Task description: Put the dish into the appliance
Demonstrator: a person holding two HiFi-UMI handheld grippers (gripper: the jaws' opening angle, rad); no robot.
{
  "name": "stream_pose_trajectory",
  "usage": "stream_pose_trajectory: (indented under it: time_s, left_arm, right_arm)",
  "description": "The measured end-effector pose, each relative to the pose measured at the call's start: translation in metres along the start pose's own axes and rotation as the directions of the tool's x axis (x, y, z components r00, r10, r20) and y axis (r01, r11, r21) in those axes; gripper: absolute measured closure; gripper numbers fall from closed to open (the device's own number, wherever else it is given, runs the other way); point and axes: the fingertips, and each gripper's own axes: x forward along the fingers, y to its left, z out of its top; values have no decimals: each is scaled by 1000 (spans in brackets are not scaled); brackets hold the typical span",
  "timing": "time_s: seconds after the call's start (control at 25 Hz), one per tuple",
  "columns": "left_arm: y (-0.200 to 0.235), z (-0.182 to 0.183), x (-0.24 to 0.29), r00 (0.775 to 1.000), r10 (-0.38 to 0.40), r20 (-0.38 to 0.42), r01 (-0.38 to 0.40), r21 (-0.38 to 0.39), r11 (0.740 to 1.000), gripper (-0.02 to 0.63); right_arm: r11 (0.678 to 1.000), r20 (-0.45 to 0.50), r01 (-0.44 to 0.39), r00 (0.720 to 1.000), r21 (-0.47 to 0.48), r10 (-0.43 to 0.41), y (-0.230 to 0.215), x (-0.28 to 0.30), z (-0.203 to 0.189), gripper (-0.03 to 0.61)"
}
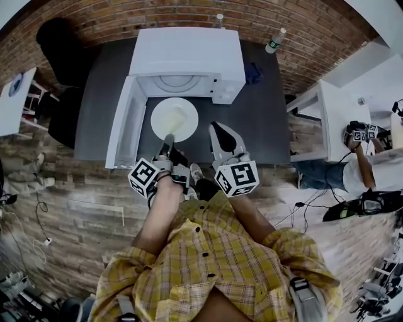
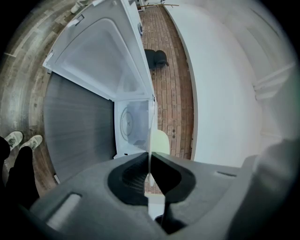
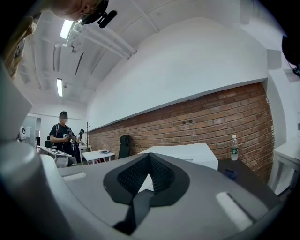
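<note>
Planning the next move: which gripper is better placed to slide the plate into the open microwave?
Left. The left gripper is shut on the plate at its rim, right before the open microwave; the right gripper is shut on nothing, beside it.

This is a work room of the lab or office kind, not a home kitchen. Ahead of the left gripper [image 1: 167, 141] and the right gripper [image 1: 218, 131], a white microwave [image 1: 189, 53] stands on a dark table [image 1: 271, 126] against a bare brick wall [image 1: 157, 12]. To the right of the right gripper is a white desk [image 1: 337, 116]. Beside the desk, another person [image 1: 378, 163] holds a device with square markers [image 1: 362, 133]. To the left of the left gripper, cables [image 1: 39, 210] lie on the wooden floor [image 1: 82, 207]. High above the right gripper, strip lights [image 3: 59, 86] are fixed to a white arched ceiling [image 3: 154, 51].
</note>
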Motion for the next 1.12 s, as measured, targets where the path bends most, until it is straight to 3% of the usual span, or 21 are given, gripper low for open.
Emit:
stream_pose_trajectory:
  time_s: [0.84,1.12]
  left_arm:
    - [56,31,118,999,-18,45,18,-12,1000,603]
    - [83,47,144,995,30,92,-31,4,1000,604]
  right_arm:
    - [999,-1,-55,999,1,55,-48,65,-4,578]
    - [997,-14,-74,997,-9,74,-52,76,-9,578]
